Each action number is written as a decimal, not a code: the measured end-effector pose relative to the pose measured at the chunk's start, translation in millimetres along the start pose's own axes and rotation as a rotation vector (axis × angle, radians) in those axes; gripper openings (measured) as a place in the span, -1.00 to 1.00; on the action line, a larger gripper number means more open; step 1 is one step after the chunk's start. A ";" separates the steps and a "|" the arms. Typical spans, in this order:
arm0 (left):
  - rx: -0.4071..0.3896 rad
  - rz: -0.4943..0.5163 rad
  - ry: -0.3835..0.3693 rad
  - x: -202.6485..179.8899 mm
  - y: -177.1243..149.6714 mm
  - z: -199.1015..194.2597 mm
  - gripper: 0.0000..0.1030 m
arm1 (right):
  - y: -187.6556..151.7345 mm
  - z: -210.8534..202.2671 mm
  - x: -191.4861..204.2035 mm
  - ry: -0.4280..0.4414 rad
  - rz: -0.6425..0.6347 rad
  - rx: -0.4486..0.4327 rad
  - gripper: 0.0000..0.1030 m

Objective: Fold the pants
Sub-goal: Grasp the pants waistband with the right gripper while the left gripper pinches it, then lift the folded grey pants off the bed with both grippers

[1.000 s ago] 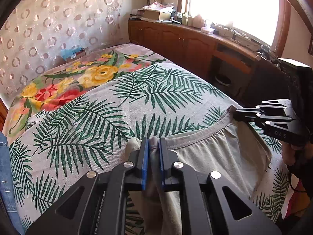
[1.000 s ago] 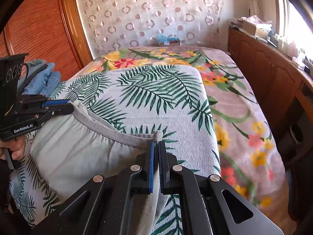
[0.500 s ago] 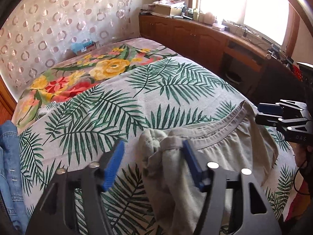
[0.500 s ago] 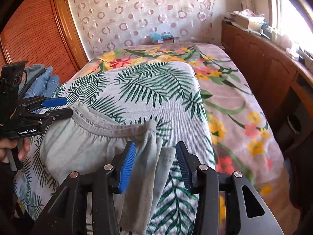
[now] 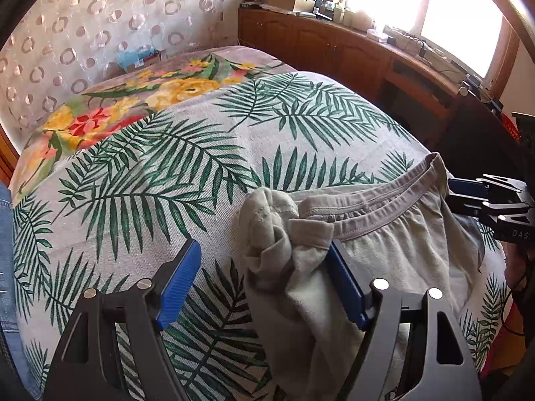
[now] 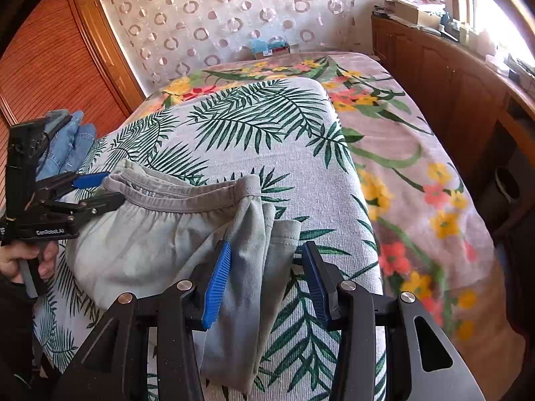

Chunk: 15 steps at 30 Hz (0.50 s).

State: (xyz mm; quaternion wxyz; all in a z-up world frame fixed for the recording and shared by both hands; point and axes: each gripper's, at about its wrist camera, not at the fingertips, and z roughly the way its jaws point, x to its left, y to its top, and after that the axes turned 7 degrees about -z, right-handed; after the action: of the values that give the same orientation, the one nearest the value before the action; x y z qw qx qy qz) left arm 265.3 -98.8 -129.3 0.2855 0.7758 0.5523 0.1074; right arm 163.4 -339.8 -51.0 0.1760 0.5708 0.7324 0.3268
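Note:
Grey pants (image 5: 394, 254) lie folded on the palm-leaf cover (image 5: 150, 180), waistband away from me. My left gripper (image 5: 264, 244) has its jaws opening. A bunched corner of cloth sits between the blue pads (image 5: 180, 280), leaning on the right one, unpinched. In the right wrist view the pants (image 6: 150, 234) stretch leftward, and my right gripper (image 6: 267, 244) stands open around the folded edge, which lies loose between its pads (image 6: 219, 280). Each view shows the other gripper at the opposite waistband corner: the right gripper (image 5: 451, 193) and the left gripper (image 6: 113, 187), the latter held by a hand (image 6: 20, 260).
Blue jeans (image 6: 63, 140) lie at the bed's left edge, by a wooden wardrobe (image 6: 50, 67). A floral blanket (image 6: 401, 153) covers the bed's right side and head end, where a blue box (image 6: 267, 46) sits. Wooden cabinets (image 5: 334, 46) line the window wall.
Both grippers, shut on the pants' corners a second ago, have opened and let the cloth drop onto the cover. The left gripper has sunk slightly.

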 end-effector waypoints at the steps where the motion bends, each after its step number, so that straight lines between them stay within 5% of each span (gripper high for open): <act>1: 0.000 -0.004 -0.006 0.8 -0.1 0.4 0.49 | 0.9 0.3 0.0 -0.003 -0.002 0.000 -0.11; 15: -0.052 -0.010 -0.009 1.8 -5.7 1.6 0.59 | 2.9 7.0 11.1 -0.011 -0.035 0.004 -0.11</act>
State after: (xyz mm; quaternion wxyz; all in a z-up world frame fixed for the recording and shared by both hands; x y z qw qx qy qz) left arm 262.2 -96.4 -134.1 0.3086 0.7658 0.5520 0.1166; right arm 166.7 -326.9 -52.8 0.1844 0.5602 0.7420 0.3189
